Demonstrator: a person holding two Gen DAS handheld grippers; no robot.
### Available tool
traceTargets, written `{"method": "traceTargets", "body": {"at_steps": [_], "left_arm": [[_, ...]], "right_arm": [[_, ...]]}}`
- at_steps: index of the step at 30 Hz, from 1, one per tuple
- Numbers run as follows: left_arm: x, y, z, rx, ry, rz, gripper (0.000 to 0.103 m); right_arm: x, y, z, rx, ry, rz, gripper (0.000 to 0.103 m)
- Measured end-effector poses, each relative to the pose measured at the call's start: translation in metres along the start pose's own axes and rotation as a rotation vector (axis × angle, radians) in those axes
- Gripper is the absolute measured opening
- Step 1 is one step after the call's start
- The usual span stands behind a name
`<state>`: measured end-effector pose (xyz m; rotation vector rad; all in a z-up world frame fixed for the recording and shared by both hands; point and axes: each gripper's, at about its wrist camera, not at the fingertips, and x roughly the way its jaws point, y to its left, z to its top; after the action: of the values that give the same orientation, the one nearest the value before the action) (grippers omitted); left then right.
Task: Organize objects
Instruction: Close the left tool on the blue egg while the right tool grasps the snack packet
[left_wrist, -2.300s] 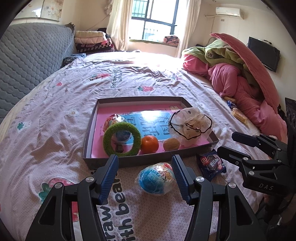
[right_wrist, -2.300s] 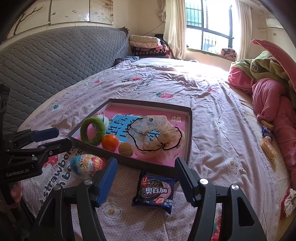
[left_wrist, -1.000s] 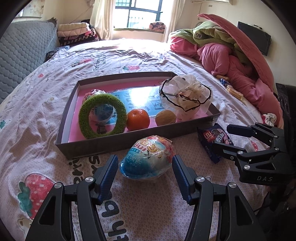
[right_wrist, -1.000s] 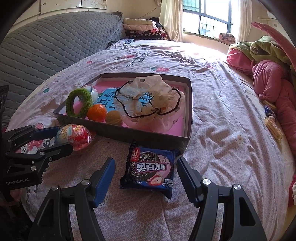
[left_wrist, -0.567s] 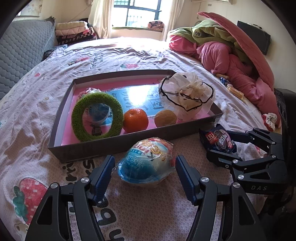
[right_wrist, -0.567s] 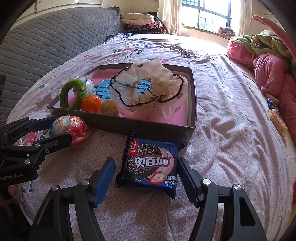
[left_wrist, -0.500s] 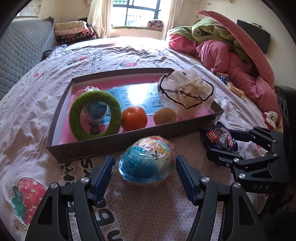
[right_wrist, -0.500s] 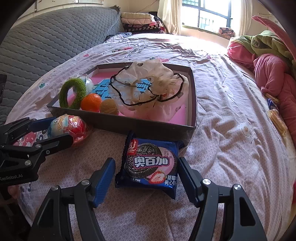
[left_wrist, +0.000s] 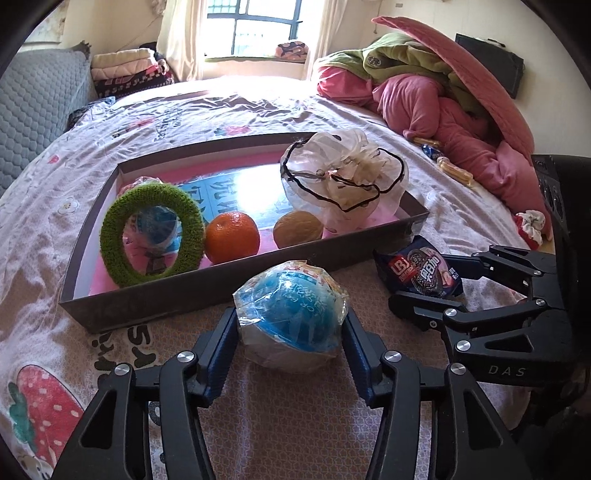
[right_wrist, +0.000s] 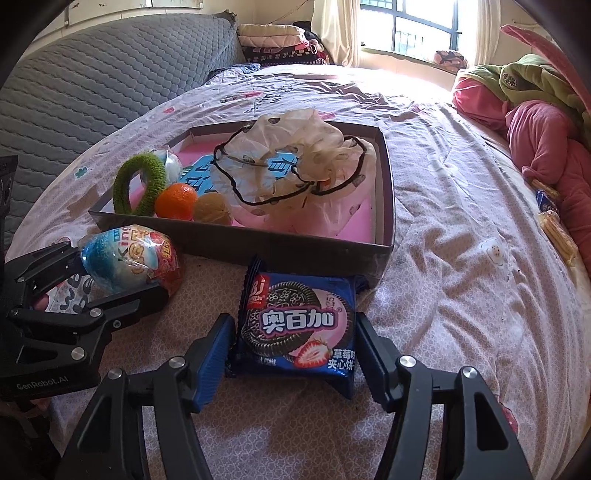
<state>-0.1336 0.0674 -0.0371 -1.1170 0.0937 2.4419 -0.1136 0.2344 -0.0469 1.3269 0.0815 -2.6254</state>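
A wide bed (left_wrist: 258, 110) covered in a pale lilac sheet printed with strawberries and dark lettering fills the room, with a grey quilted headboard (right_wrist: 92, 74) on one side, a barred window (left_wrist: 266, 26) at the far end and a heap of pink and green bedding (left_wrist: 424, 85) opposite the headboard. On the sheet sits a shallow dark box (left_wrist: 236, 284) with a pink floor, holding a green knitted ring (left_wrist: 151, 232), an orange (left_wrist: 232, 236), a brownish round thing (left_wrist: 297, 229) and a crumpled pale bag with a black cord (left_wrist: 343, 181). Both grippers point steeply down toward the sheet just in front of the box. The left gripper (left_wrist: 290, 328) is closing, its blue pads touching both flanks of a wrapped blue egg-shaped toy (left_wrist: 291, 314) that lies on the sheet near the box's front wall. The right gripper (right_wrist: 295, 343) is closing too, with a dark blue cookie packet (right_wrist: 299, 321) between its pads, the left pad touching the wrapper's edge; whether the right pad presses it cannot be told. The packet shows "Bj", Chinese characters, a sandwich cookie and a strawberry. The gripper bodies read "DAS" and "GenRobot.AI".
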Motion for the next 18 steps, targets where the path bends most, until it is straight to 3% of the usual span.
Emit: {"method": "traceTargets", "body": {"at_steps": [18], "left_arm": [[-0.017, 0.007, 0.004, -0.028, -0.061, 0.014, 0.052]], "right_arm": [[-0.004, -0.001, 0.000, 0.003, -0.025, 0.048, 0.055]]}}
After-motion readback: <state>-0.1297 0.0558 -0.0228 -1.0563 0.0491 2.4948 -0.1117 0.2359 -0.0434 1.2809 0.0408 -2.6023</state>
